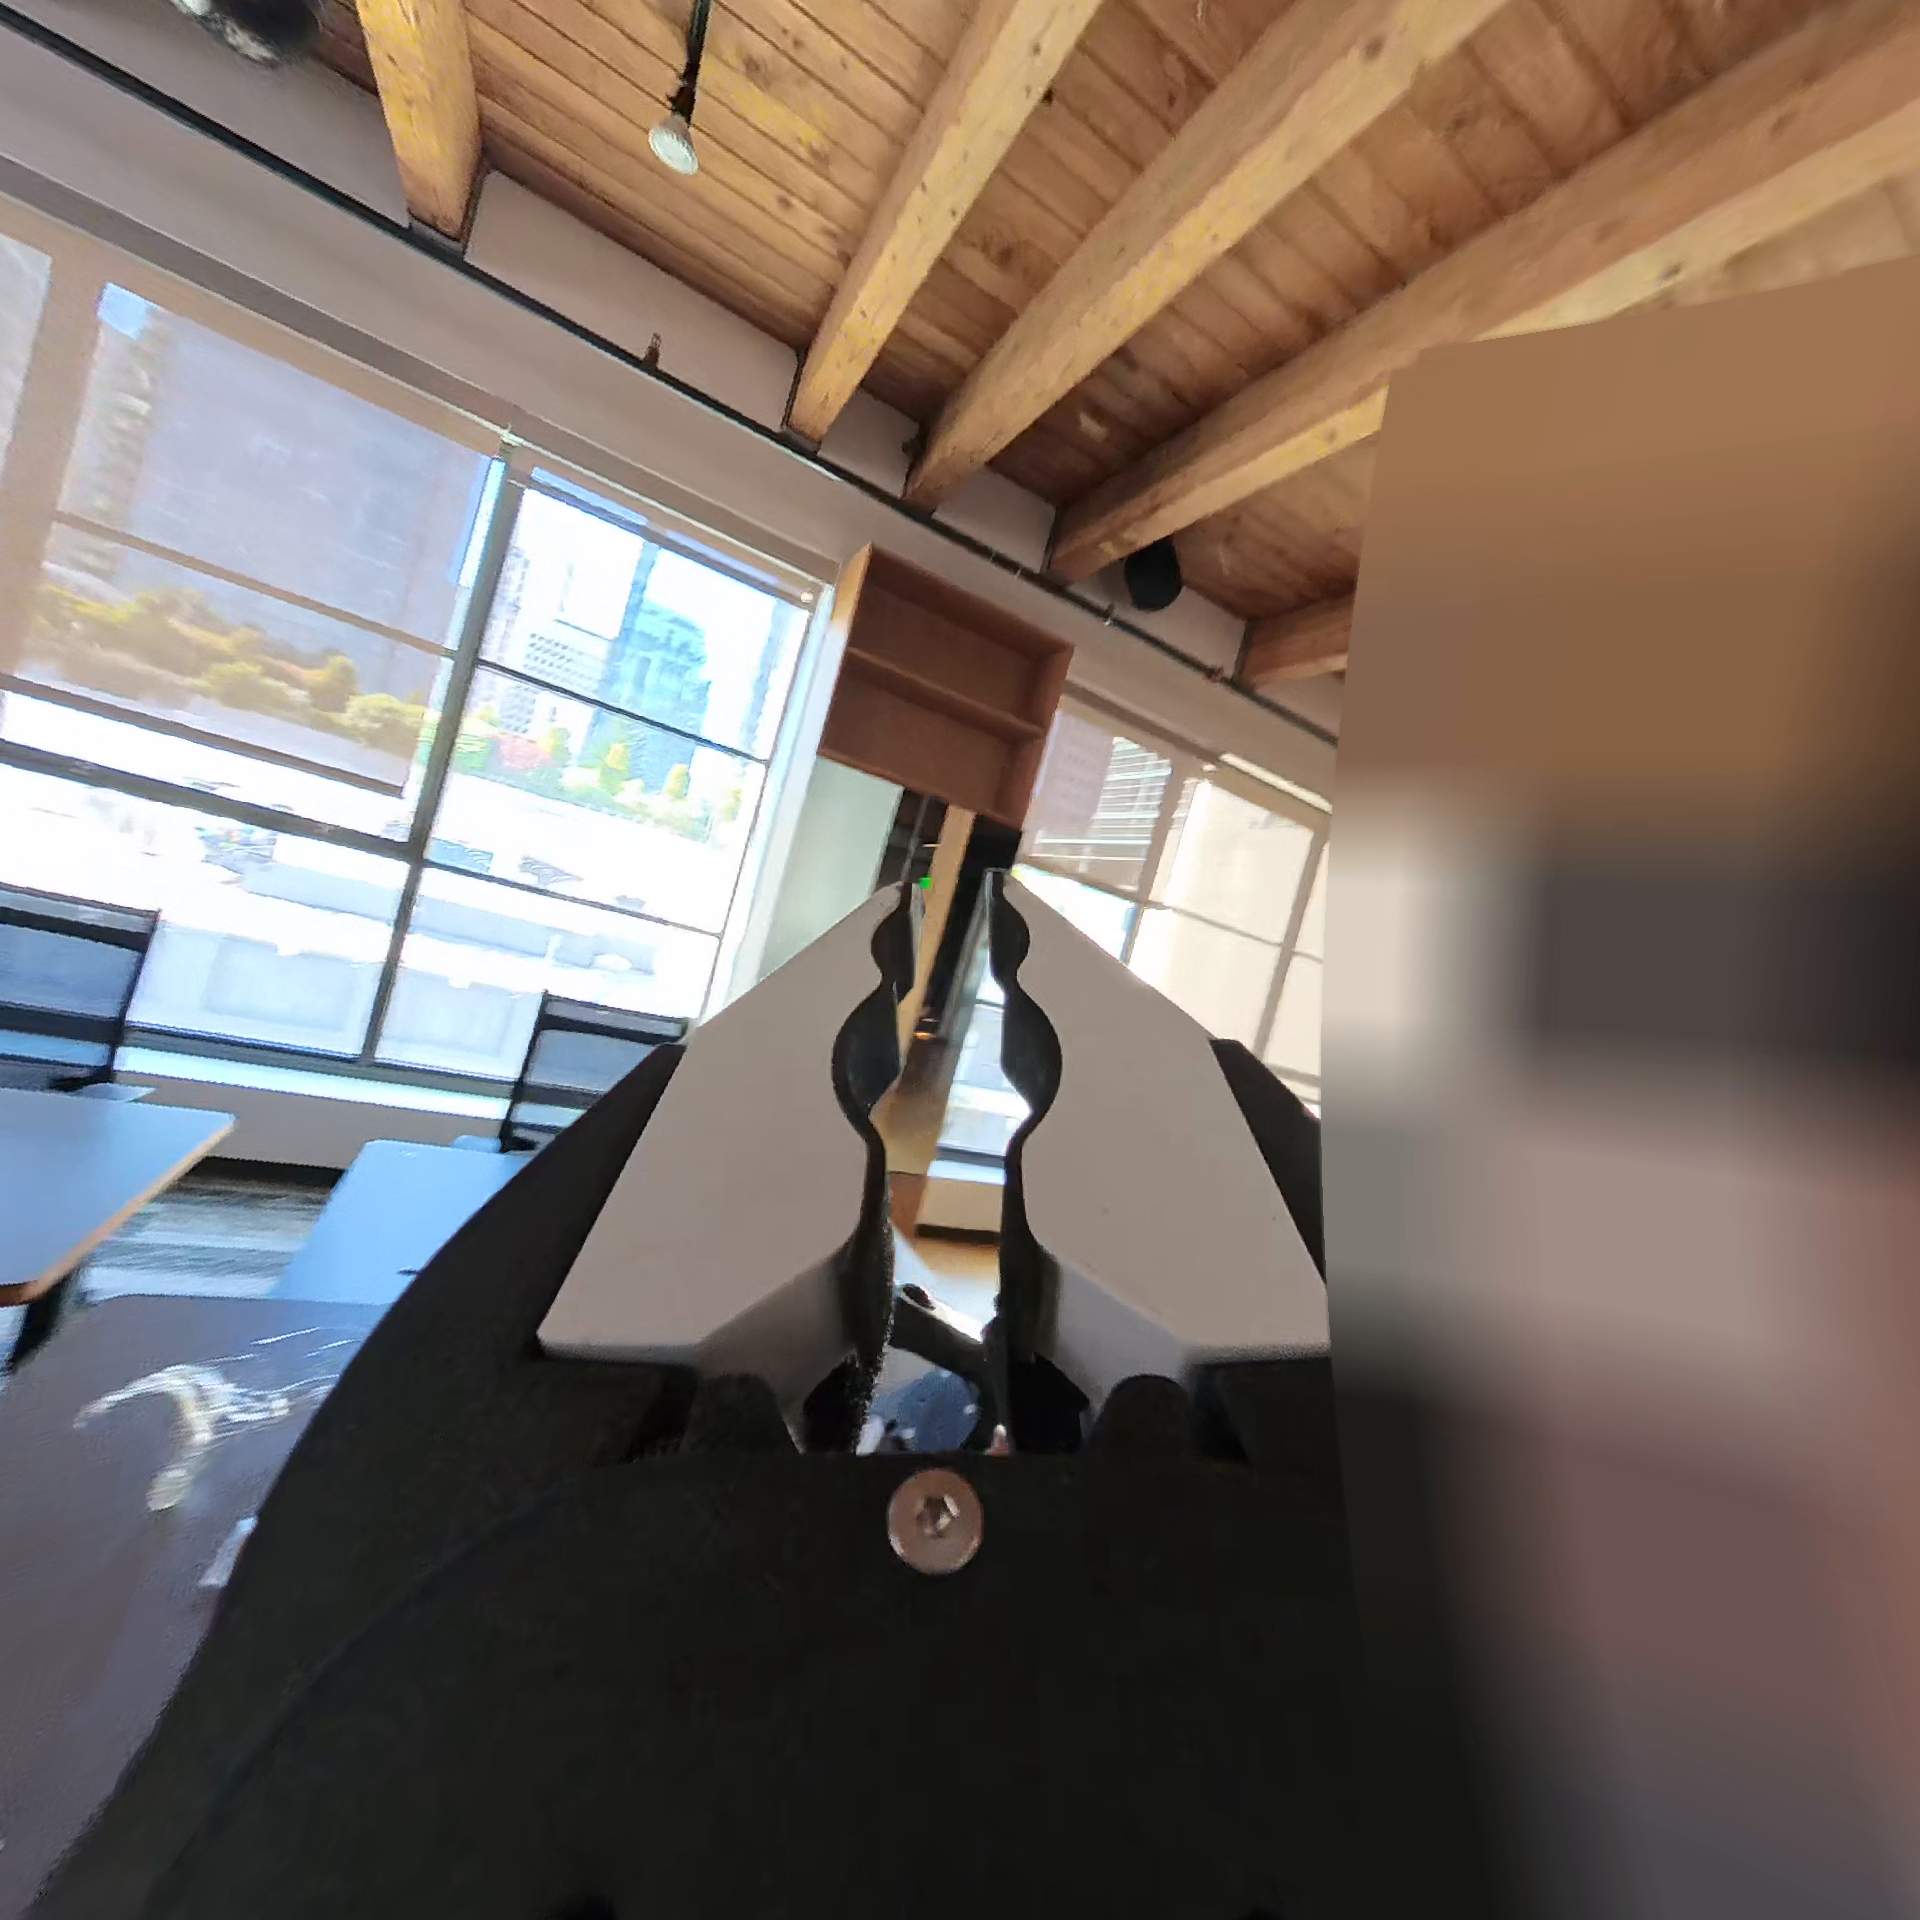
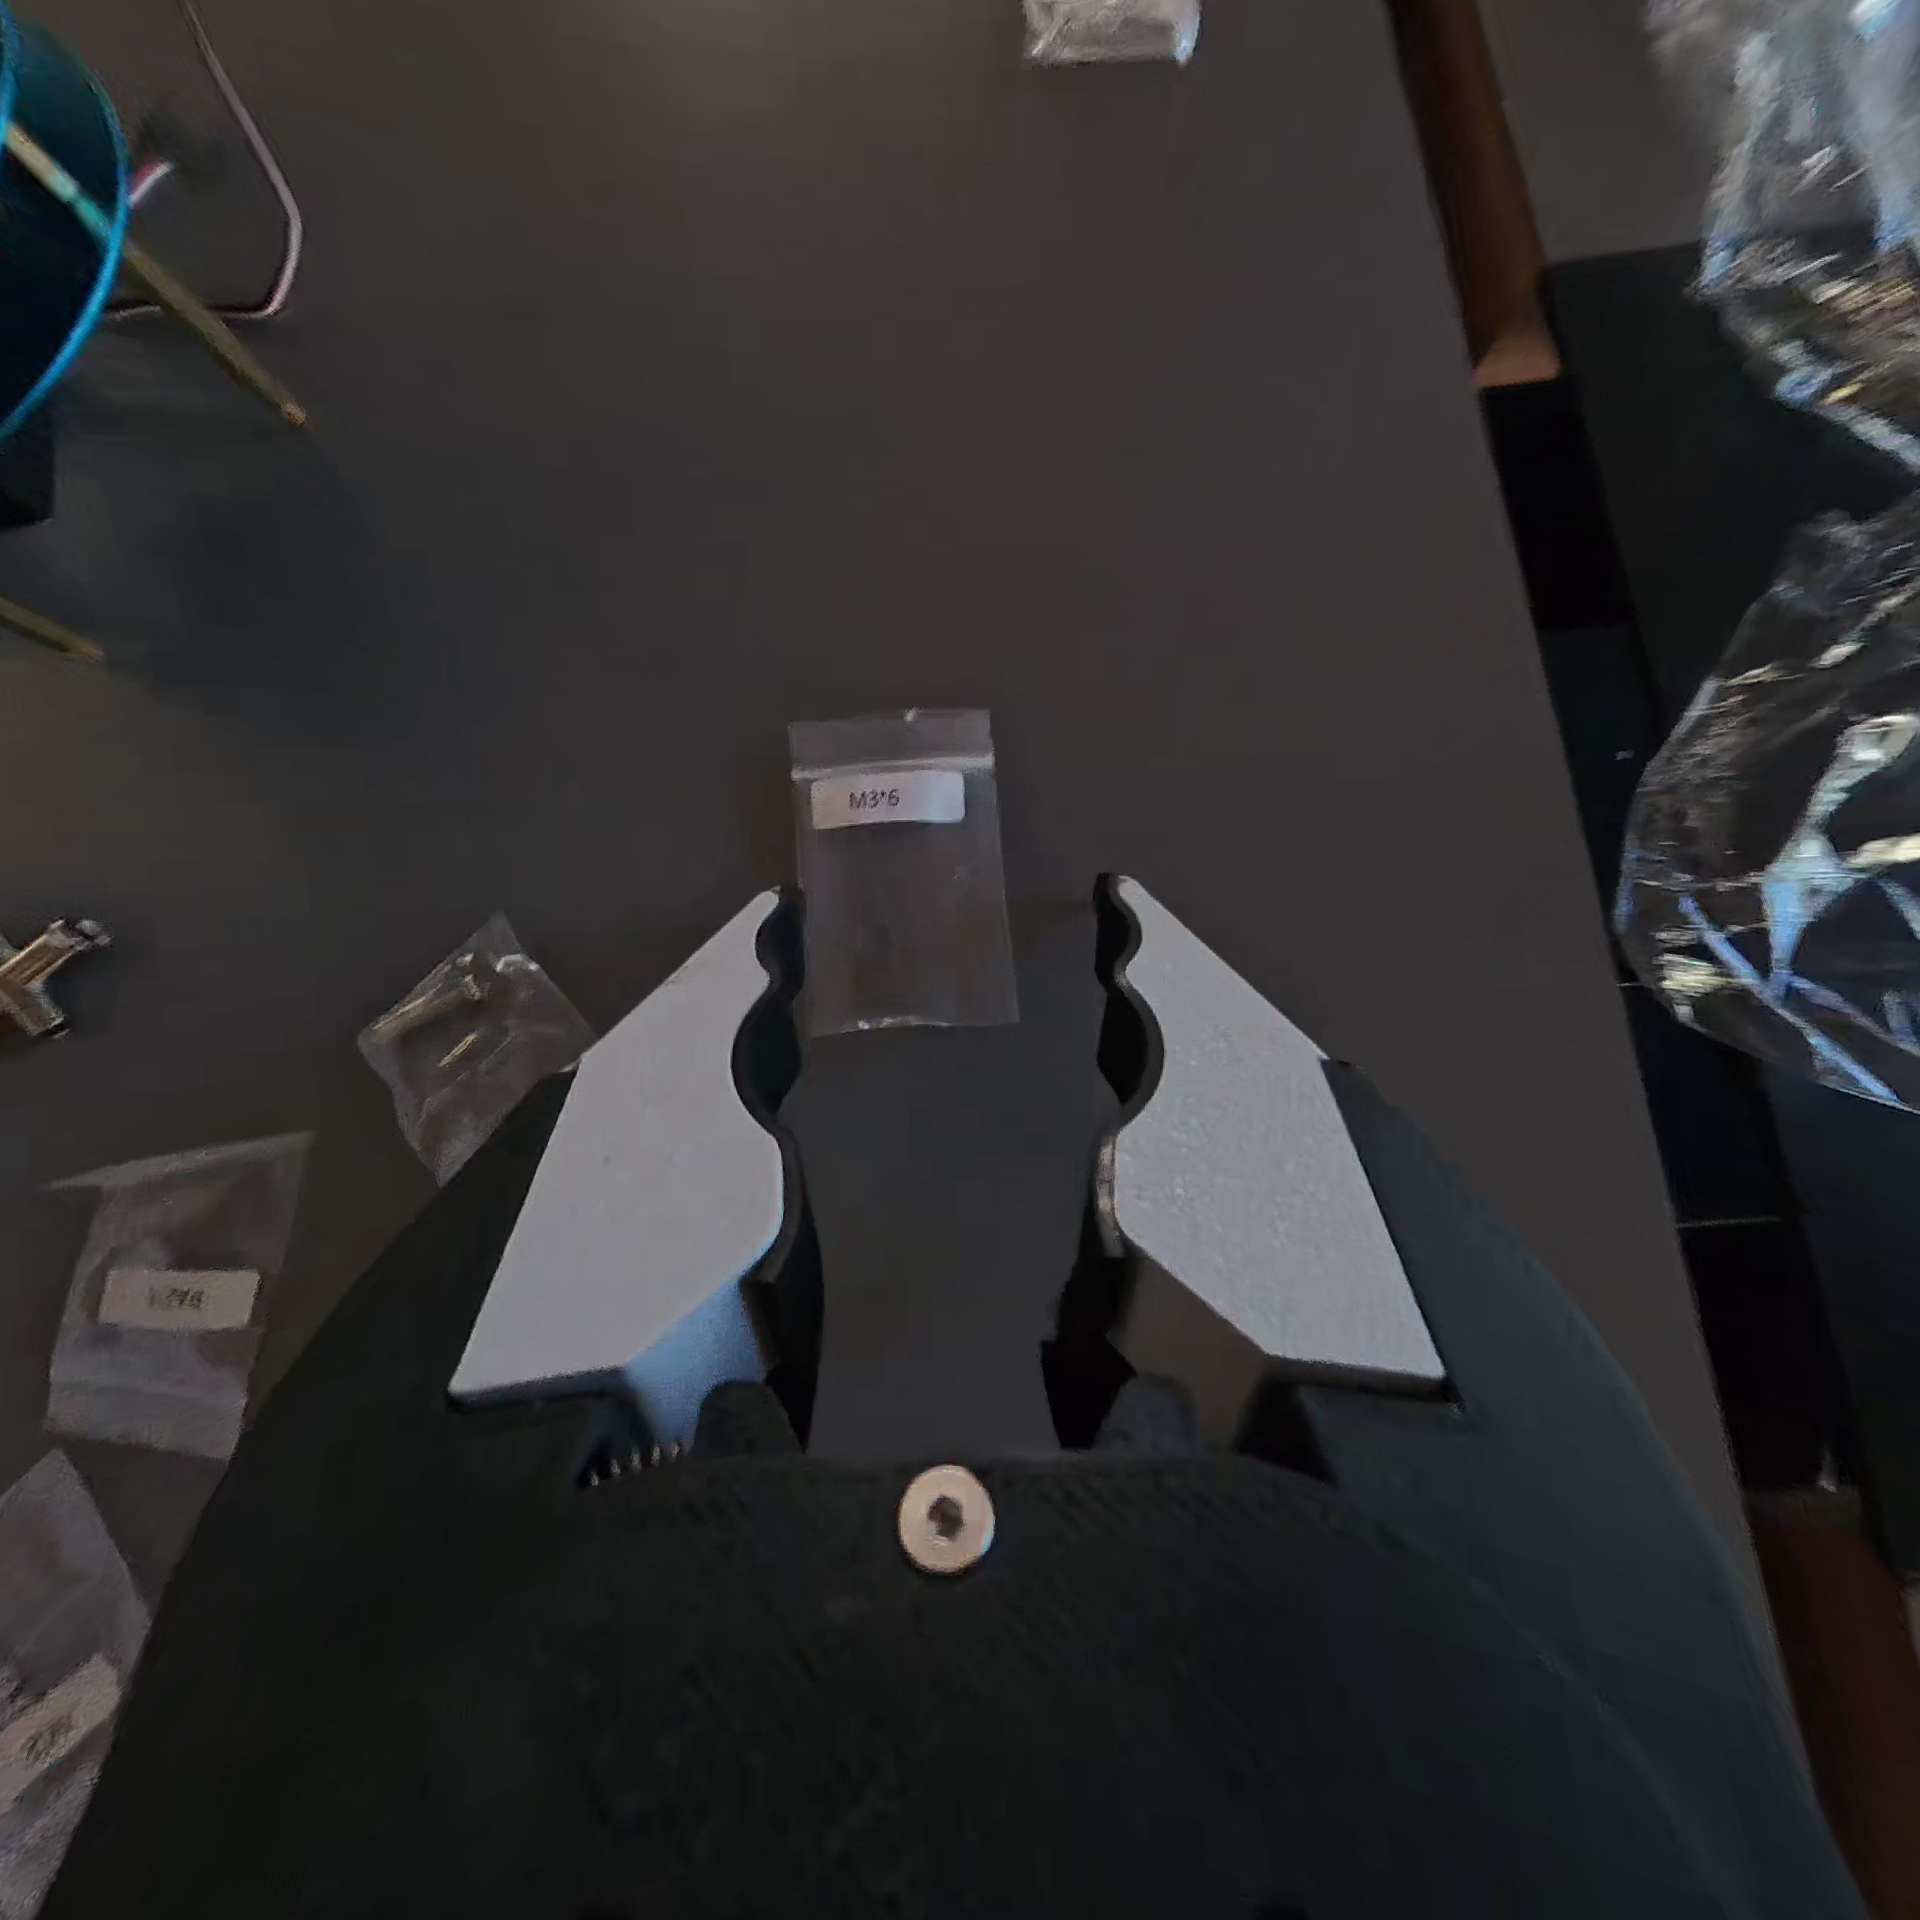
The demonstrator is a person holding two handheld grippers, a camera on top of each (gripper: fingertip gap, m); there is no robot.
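Left wrist view first: the left gripper (image 1: 951,883) is tipped up off the table, pointing at the room. Its fingers sit close together with a narrow gap, nothing between them, released and empty. Straight past the tips hangs a wooden shelf unit (image 1: 940,681) on the far wall, with big windows (image 1: 416,727) off to the left of the fingers and timber ceiling beams (image 1: 1039,260) above. Low down, left of the fingers, a dark table (image 1: 135,1475) carries a blurred clear plastic bag (image 1: 187,1403).

Over to the right wrist view: the right gripper (image 2: 945,894) looks down at a dark tabletop (image 2: 831,468), fingers spread wide and holding nothing. A small clear bag with a white label (image 2: 902,883) lies flat between the fingertips, its upper half reaching beyond them, just beside the left finger; contact cannot be told. Left of the fingers lie a small bag of screws (image 2: 468,1029) and another labelled bag (image 2: 171,1288). Far right, crumpled clear plastic (image 2: 1797,831). Upper left, a blue round object (image 2: 52,208).
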